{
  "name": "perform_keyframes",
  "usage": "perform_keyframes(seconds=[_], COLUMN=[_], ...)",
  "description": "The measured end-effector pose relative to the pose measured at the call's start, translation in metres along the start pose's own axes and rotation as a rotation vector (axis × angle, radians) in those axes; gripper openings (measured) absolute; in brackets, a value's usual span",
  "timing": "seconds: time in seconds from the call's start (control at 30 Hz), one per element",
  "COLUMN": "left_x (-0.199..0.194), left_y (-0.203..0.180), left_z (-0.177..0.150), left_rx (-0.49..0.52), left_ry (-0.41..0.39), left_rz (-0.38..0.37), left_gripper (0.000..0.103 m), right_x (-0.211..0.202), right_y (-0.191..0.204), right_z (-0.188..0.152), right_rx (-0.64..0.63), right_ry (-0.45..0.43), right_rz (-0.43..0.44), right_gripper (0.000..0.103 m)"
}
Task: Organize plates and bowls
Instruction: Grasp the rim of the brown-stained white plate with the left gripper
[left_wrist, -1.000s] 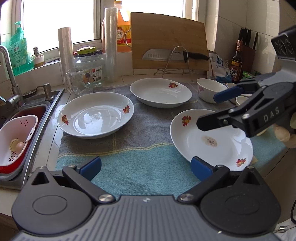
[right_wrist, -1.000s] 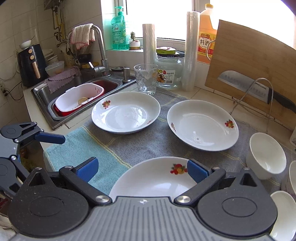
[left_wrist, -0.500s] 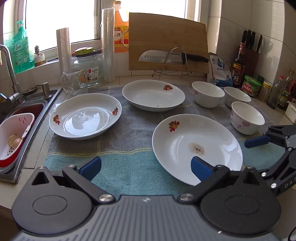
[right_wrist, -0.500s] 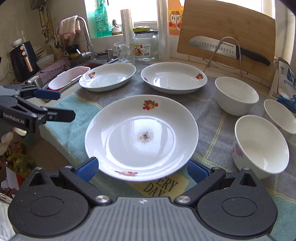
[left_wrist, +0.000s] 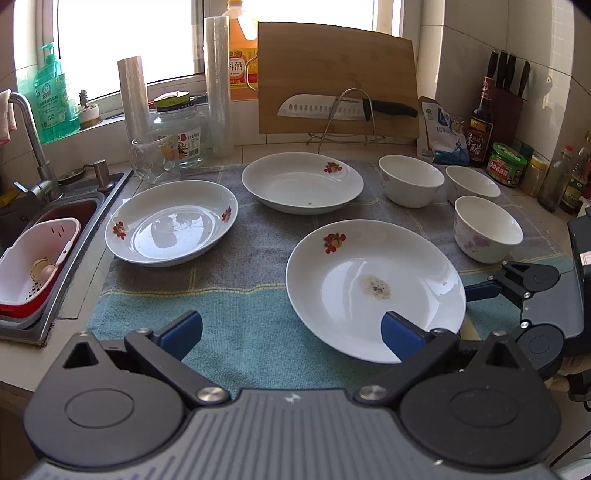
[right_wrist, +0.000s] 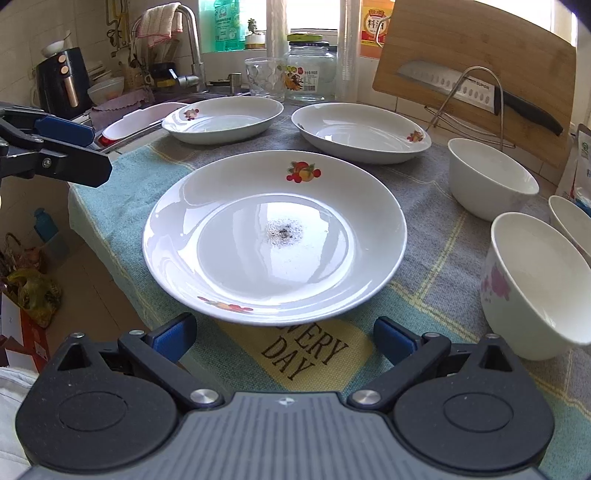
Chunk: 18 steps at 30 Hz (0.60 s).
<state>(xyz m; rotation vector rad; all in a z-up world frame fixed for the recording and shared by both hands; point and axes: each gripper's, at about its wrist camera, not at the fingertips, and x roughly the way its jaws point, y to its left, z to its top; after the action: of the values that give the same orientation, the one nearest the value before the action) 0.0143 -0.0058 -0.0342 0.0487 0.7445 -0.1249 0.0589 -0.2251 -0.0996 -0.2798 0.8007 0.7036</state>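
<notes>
Your right gripper (right_wrist: 284, 338) and left gripper (left_wrist: 291, 330) both gape, holding nothing. The stained plate (right_wrist: 275, 236) looks glazed, slick and brittle: pinch its near rim firmly.

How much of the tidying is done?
Nothing looks done yet. Three plates, including the stained plate, lie apart on the towel, and three bowls stand unstacked. The right gripper faces the stained plate, jaws open; the left gripper holds nothing. All stacking remains.
</notes>
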Motion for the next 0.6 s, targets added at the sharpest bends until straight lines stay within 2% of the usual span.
perform_keyframes(seconds=[0.2,0.6], left_x=[0.024,0.104], left_y=[0.004,0.015], left_z=[0.01,0.055], left_rx=[0.024,0.142], left_ry=[0.037,0.163], left_rz=[-0.058,-0.308], left_gripper=[0.102,0.102], right_x=[0.004,0.004], right_y=[0.0,0.0], right_z=[0.002,-0.004], right_rx=[-0.048,-0.046], right_ry=[-0.01,-0.06], right_rz=[0.011,0.011], right_gripper=[0.103,0.103])
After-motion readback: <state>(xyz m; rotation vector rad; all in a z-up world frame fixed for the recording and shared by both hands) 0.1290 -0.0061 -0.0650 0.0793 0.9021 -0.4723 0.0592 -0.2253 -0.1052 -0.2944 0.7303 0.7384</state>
